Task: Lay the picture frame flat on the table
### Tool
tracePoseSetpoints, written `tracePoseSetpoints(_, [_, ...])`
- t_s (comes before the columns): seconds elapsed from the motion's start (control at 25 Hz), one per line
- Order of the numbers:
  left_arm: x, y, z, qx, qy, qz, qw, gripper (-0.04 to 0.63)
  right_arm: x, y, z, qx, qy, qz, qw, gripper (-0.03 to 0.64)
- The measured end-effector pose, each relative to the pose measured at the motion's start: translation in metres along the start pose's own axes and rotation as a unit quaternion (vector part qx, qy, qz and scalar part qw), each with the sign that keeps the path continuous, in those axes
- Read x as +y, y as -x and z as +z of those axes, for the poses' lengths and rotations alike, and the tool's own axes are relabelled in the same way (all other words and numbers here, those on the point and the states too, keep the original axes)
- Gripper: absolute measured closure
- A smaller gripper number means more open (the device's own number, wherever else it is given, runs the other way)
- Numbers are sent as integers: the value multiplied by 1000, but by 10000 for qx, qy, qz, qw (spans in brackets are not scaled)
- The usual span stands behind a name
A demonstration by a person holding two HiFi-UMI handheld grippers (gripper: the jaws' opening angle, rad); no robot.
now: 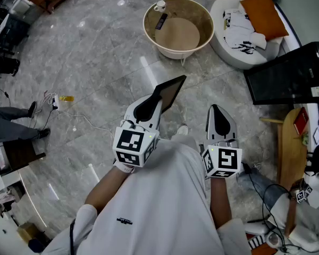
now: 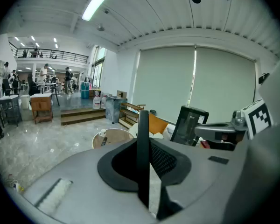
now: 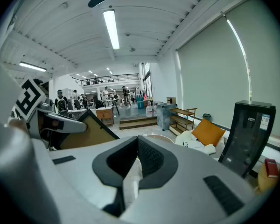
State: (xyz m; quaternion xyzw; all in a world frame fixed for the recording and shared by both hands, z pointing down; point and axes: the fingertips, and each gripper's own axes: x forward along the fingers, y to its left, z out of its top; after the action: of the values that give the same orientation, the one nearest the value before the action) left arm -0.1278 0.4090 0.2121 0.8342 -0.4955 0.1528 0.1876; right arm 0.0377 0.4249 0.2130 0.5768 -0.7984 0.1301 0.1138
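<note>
Left tool tilts down clamping picture frame; right tool closed, empty

Grey veined stone floor, polished and glossy, mirrored the ceiling lights. The black-edged rectangular picture frame showed a matt brown board face. The left gripper and the right gripper had smooth white plastic shells with matt black, finely ribbed inner linings. The orange square cushion looked like soft cloth.

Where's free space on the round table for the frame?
The middle and right of the round table are bare up to the rim. Its far-left edge is crowded: a cup and a remote.
</note>
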Motion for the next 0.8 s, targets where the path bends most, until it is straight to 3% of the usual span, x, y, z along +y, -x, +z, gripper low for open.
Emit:
tracePoseSetpoints(0.36, [-2,-2,-2,93,6,52,9999,535,-7,2,-2,92,-27,1,10000,611])
tracePoseSetpoints(0.8, [-39,-24,-6,285,-117,131,9994,537,-54,24,-20,-16,-388,-49,9992,611])
